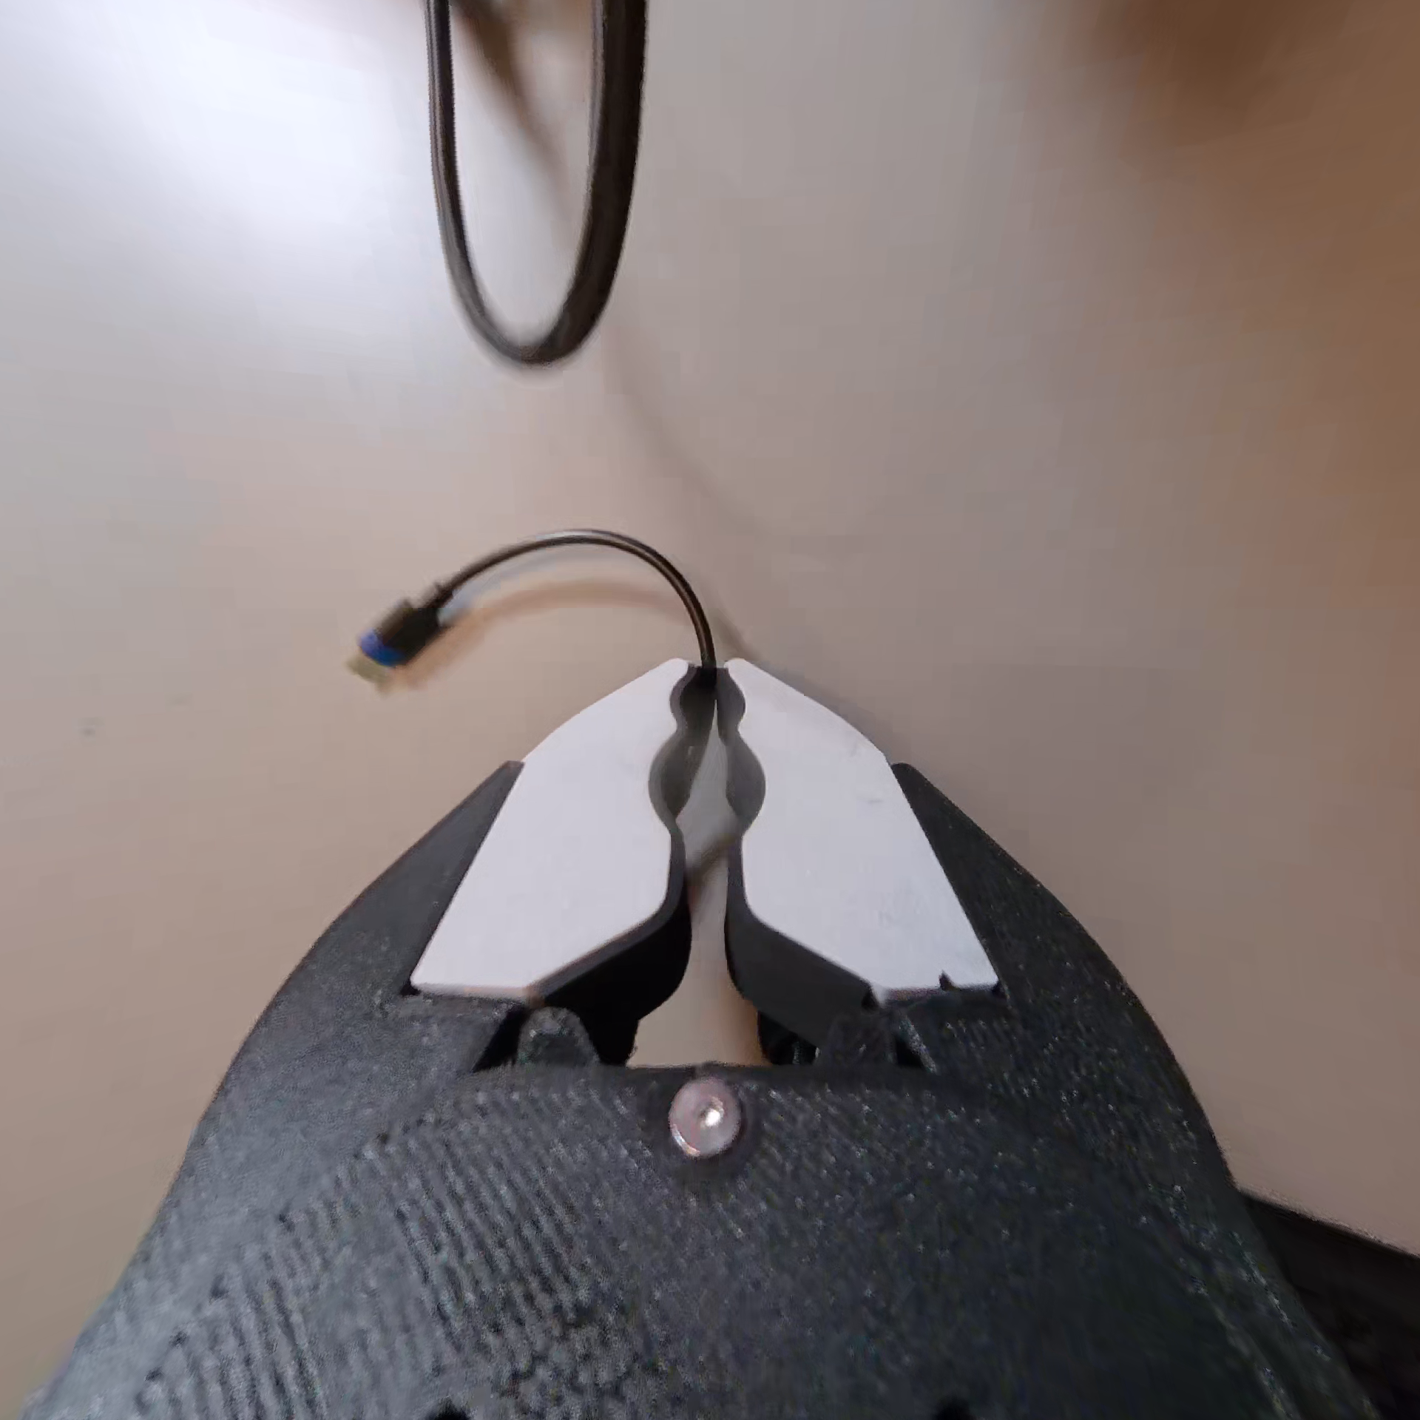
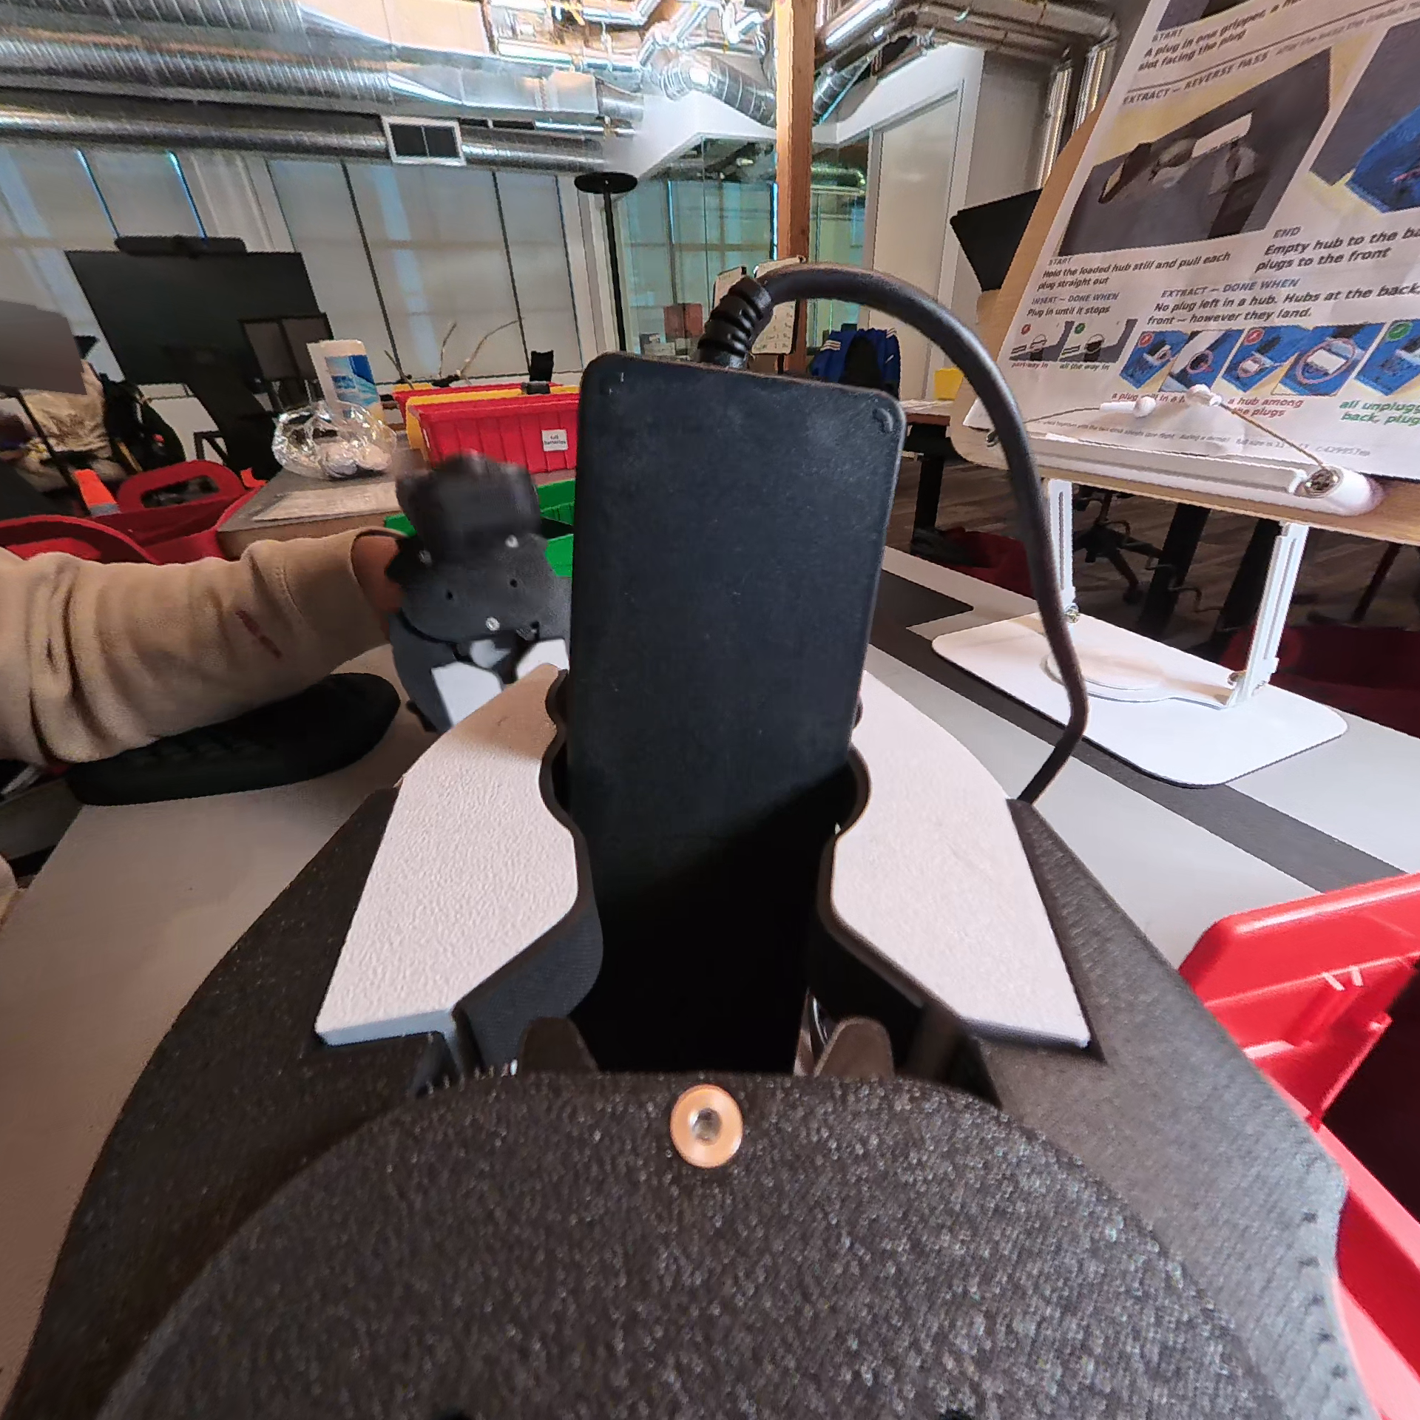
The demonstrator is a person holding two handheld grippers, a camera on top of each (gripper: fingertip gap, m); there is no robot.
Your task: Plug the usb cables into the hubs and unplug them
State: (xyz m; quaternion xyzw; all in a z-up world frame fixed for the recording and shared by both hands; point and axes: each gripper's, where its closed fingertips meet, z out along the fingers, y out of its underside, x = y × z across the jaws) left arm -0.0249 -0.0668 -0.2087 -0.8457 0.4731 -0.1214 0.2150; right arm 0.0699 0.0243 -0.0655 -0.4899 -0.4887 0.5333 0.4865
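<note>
In the left wrist view my left gripper [image 1: 703, 668] is shut on a thin black usb cable [image 1: 615, 542] just above the pale table. The cable arcs left to its black plug with a blue tip [image 1: 388, 641]. In the right wrist view my right gripper [image 2: 711, 691] is shut on a flat black hub [image 2: 730, 538] and holds it upright above the table. The hub's thick black cord [image 2: 1022, 476] leaves its top and curves down on the right. The left gripper [image 2: 499, 676] also shows just left of and behind the hub.
A loop of thicker black cable [image 1: 530, 338] lies ahead of the left gripper. A red bin [image 2: 1306, 1022] sits at the front right. A white stand [image 2: 1152, 691] with an instruction sheet is at the right. A person's beige sleeve [image 2: 154, 630] and a black keyboard-like pad [image 2: 230, 738] are at the left.
</note>
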